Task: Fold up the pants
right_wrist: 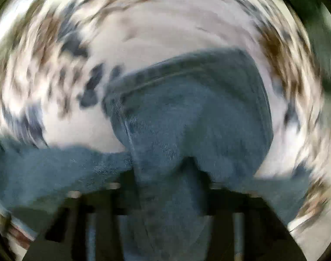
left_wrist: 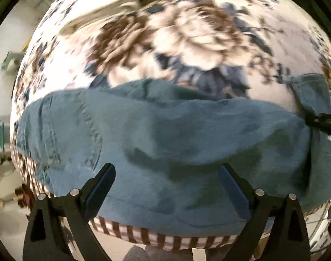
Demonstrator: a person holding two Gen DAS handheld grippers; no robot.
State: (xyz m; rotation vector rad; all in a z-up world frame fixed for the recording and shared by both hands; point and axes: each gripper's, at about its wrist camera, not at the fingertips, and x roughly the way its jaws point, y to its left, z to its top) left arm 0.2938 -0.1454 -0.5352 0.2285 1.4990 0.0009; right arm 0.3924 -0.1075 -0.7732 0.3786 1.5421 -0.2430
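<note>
Blue denim pants [left_wrist: 165,134] lie spread across a floral bed cover, close to the near edge of the bed. My left gripper [left_wrist: 167,170] hangs straight above them, open wide, with nothing between its fingers [left_wrist: 104,180]. In the blurred right wrist view a hemmed end of the pants [right_wrist: 187,100] is bunched up, and a fold of denim runs down between the dark fingers of my right gripper [right_wrist: 169,174], which looks shut on it. A black part of the right gripper [left_wrist: 324,120] shows at the right edge of the left wrist view, on the denim.
The floral bed cover [left_wrist: 187,32] stretches away behind the pants. A pale folded cloth or pillow [left_wrist: 121,0] lies at the far side. A brown checked border [left_wrist: 165,239] marks the bed's near edge, with floor and clutter [left_wrist: 6,195] to the left.
</note>
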